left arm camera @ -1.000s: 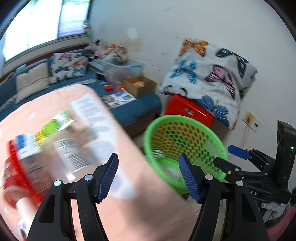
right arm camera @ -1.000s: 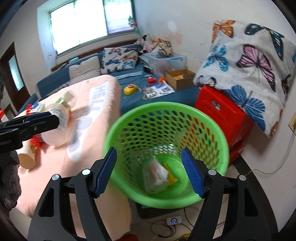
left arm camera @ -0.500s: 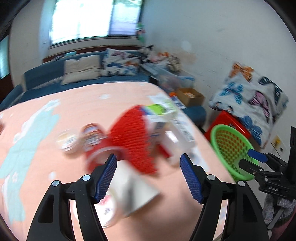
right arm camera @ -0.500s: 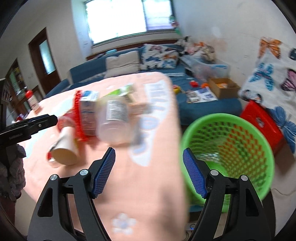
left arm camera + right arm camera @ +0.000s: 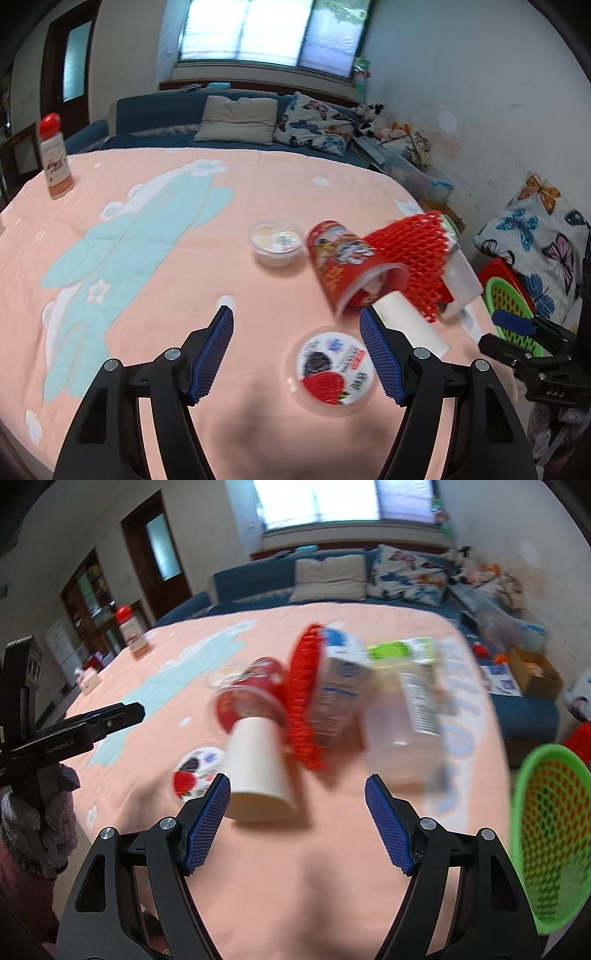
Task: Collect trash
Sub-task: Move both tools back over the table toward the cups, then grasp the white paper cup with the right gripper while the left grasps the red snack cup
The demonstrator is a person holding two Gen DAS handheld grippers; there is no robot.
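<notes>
Both grippers, left gripper (image 5: 296,354) and right gripper (image 5: 297,823), hover empty with jaws wide apart above the tabletop (image 5: 155,266). Trash lies ahead: strawberry lid (image 5: 334,370) between the left fingers, white paper cup (image 5: 258,771) before the right. Green basket (image 5: 546,834) waits far right. Next: choose and grasp one piece.

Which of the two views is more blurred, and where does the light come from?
Right wrist view: strong motion blur on the trash pile and the green basket; its gripper stays sharp. Left wrist view: milder blur, the strawberry lid readable. Both: daylight from the window behind, fisheye bending at the edges.
</notes>
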